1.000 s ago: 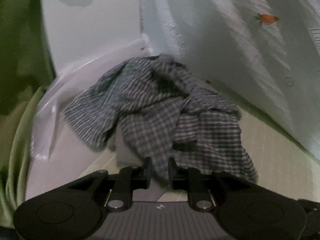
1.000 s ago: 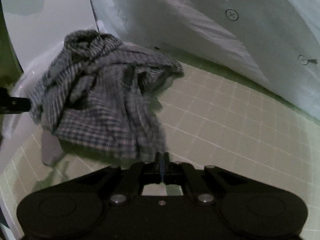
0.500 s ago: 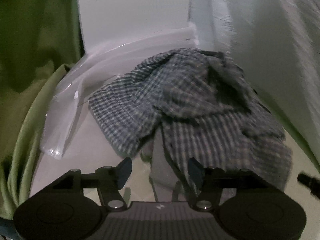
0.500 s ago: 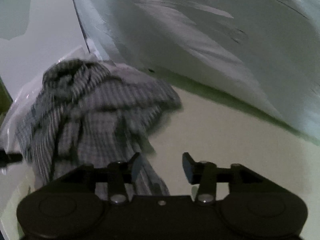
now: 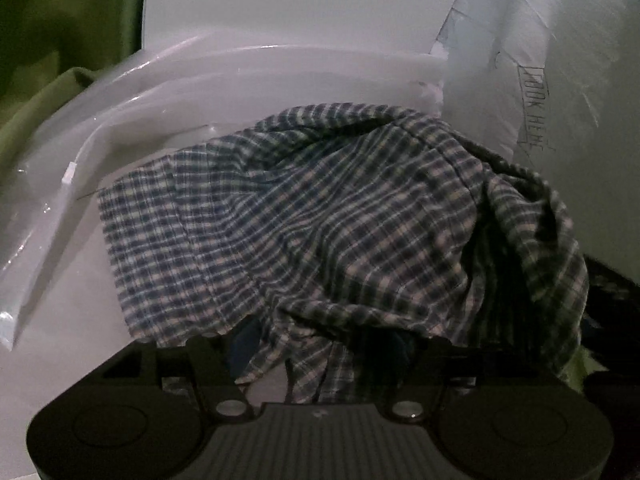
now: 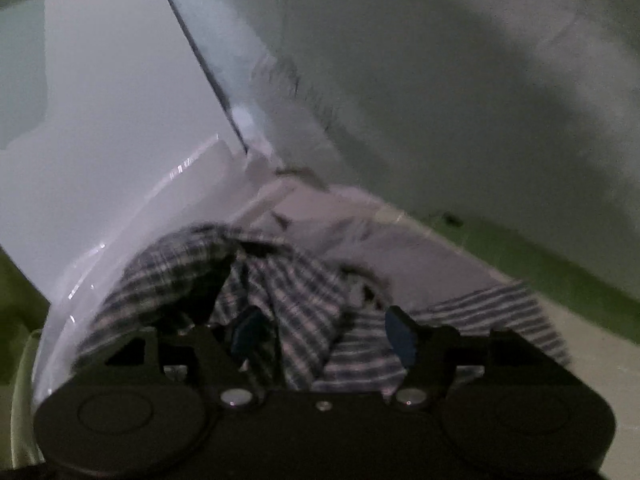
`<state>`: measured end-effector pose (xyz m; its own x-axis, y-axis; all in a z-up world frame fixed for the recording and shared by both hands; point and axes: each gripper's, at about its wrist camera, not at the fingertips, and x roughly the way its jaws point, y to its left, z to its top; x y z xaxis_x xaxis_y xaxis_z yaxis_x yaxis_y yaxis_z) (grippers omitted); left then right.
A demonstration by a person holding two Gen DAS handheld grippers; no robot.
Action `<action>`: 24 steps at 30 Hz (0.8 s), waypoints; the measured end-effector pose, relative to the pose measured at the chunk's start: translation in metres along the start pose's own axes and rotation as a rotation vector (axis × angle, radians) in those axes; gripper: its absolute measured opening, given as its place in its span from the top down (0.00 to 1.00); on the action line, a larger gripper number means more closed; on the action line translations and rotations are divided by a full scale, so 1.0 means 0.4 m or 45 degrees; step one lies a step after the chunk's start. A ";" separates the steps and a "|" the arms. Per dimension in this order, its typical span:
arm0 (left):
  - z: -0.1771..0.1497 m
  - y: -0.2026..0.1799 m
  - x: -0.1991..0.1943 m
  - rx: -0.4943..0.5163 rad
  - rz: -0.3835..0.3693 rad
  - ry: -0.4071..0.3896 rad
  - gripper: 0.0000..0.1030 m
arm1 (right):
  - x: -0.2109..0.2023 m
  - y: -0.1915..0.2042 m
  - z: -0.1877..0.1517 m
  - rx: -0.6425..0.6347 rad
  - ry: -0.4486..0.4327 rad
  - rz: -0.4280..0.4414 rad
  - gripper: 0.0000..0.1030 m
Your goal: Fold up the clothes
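Lying crumpled against the white backboard (image 5: 280,8), the plaid shirt (image 5: 320,220) spills straight ahead of both grippers. Left gripper (image 5: 324,344) stands wide apart, cloth bunched between its fingers; right gripper (image 6: 320,332), likewise parted, seems equally near, though blur obscures contact.

Crumpled checked woven cloth garment (image 5: 340,232) lies against glossy clear plastic sheeting (image 5: 120,104).

Both wrist views close over plaid cloth (image 5: 340,216)
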<state>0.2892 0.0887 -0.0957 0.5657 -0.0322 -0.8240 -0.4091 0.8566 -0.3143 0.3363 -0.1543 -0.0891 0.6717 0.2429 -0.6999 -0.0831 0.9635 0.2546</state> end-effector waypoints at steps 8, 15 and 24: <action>-0.005 -0.005 -0.029 0.100 0.053 -0.049 0.90 | 0.004 0.040 0.030 -0.046 -0.094 0.028 0.99; -0.021 -0.050 -0.190 0.259 0.004 -0.240 0.95 | -0.262 0.017 -0.022 -0.065 -0.362 -0.128 0.99; -0.174 -0.177 -0.396 0.450 -0.134 -0.356 0.96 | -0.714 -0.193 -0.231 0.116 -0.612 -0.514 0.99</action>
<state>0.1787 -0.0027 0.0241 0.7822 -0.0296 -0.6223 -0.0976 0.9807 -0.1694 0.0829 -0.2875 0.0295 0.8944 -0.2359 -0.3799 0.2946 0.9500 0.1036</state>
